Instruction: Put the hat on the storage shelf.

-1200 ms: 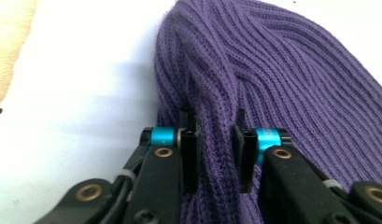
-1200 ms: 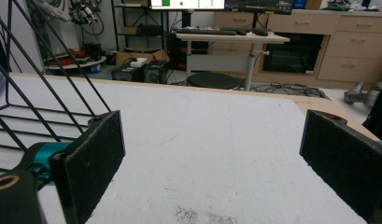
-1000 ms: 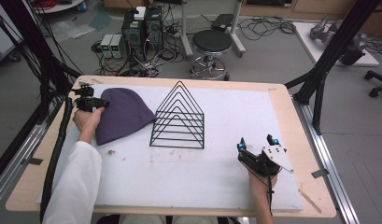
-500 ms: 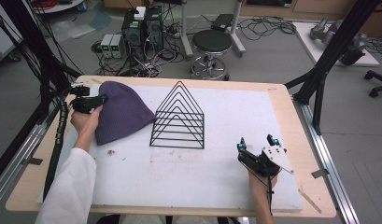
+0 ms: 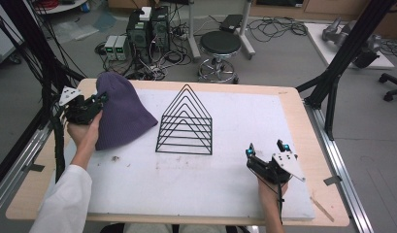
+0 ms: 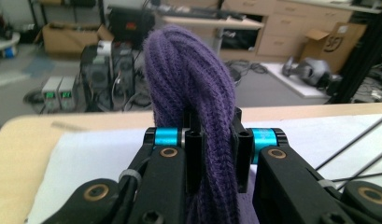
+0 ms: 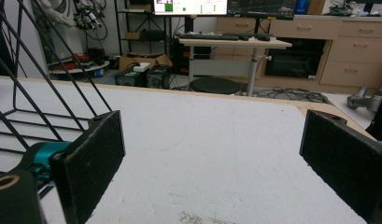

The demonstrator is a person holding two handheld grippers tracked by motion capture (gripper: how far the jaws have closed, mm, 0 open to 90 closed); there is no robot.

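A purple knit beanie (image 5: 121,111) is lifted at the left side of the white mat, its crown raised toward the table's far edge. My left gripper (image 5: 96,103) is shut on the beanie's rim; in the left gripper view the knit fabric (image 6: 202,116) bulges up between the black jaws of the left gripper (image 6: 216,154). A black wire rack (image 5: 185,121) of nested triangles stands in the middle of the mat. My right gripper (image 5: 265,149) rests near the mat's front right, open, its wide pads (image 7: 93,158) with nothing between them.
The white mat (image 5: 225,189) covers most of the wooden table (image 5: 295,104). Part of the wire rack (image 7: 34,93) shows at the left of the right gripper view. Black frame posts (image 5: 332,73) stand at the table's corners. A stool and electronics stand on the floor beyond.
My left gripper has risen and moved toward the table's left far corner, pulling the beanie up off the mat with it. The right gripper has stayed where it was.
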